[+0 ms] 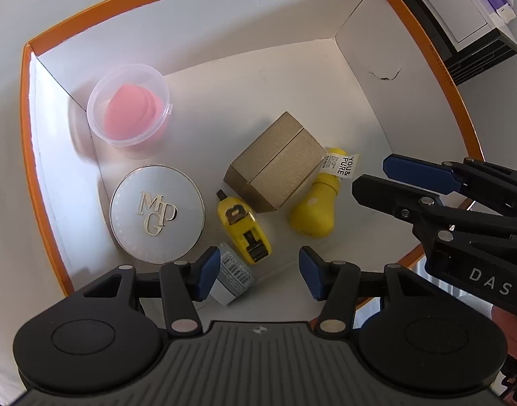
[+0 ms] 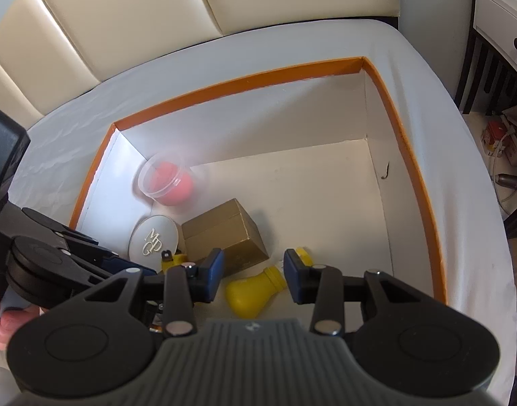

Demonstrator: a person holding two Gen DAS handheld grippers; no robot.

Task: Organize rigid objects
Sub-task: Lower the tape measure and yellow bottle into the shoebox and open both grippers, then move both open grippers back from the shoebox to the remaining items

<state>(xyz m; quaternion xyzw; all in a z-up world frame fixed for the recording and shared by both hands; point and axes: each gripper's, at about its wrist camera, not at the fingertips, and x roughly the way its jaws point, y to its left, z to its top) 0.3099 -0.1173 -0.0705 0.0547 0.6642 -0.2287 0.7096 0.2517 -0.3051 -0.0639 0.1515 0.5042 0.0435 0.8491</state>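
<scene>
Both claws hang released over your box (image 1: 31, 128): left claw (image 1: 258, 272) above the tape (image 1: 244, 228), right claw (image 2: 253, 275) above the bottle (image 2: 251, 292). Drop carelessly and you'll clip the carton (image 1: 275, 162).

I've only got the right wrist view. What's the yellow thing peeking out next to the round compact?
Observer: A tape measure, lying between the compact and the gold box.
Operator: Anything hidden under the left tongs?
Observer: A small grey box with a barcode, right beside them.
Operator: Any label on the yellow bottle?
Observer: A white tag at its neck reads YOU & PURE.
</scene>
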